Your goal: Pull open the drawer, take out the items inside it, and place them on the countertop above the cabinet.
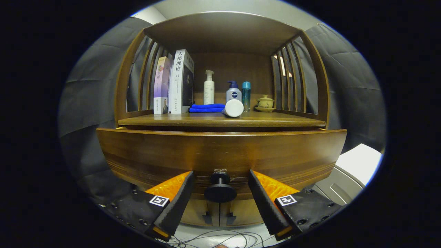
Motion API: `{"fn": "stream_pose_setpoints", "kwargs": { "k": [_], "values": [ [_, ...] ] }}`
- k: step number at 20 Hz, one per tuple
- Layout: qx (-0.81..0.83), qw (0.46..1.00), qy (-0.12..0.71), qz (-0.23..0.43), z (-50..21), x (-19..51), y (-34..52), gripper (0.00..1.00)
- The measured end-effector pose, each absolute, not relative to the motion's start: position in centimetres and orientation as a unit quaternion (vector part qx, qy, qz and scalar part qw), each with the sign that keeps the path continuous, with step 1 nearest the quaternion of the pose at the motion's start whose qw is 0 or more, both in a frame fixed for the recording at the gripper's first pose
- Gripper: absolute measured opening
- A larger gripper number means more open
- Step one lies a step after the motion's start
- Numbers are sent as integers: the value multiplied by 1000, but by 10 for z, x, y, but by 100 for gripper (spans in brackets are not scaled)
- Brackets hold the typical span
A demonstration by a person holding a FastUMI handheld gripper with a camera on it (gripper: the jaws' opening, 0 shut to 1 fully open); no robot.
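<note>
Gripper point(220, 193) fingers spread wide, flanking the round knob point(220, 188) of the drawer point(220, 153) without touching it. Above, the countertop point(220, 120) carries two books point(174, 82), a folded blue cloth point(206, 108), bottles point(233, 93) and a lidded cup point(265, 102).

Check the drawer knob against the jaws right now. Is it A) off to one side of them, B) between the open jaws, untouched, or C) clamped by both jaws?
B: the drawer knob sits between the spread gripper jaws, with gaps on both sides.
</note>
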State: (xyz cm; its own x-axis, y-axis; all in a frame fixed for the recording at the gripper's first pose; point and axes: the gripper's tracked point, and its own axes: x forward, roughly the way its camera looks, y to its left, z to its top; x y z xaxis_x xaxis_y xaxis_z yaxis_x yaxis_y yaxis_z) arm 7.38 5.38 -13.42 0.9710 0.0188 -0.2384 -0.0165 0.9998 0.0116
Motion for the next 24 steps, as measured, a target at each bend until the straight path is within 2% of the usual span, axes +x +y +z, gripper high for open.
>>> {"fn": "stream_pose_setpoints", "kwargs": {
  "k": [7, 16, 19, 24],
  "values": [
    [4, 993, 121, 7, -135, 111, 56, 98],
    [-3, 991, 131, 4, -142, 127, 58, 98],
    [21, 988, 151, 1, -140, 117, 55, 98],
    [48, 990, 130, -15, -117, 76, 42, 98]
  ]
}}
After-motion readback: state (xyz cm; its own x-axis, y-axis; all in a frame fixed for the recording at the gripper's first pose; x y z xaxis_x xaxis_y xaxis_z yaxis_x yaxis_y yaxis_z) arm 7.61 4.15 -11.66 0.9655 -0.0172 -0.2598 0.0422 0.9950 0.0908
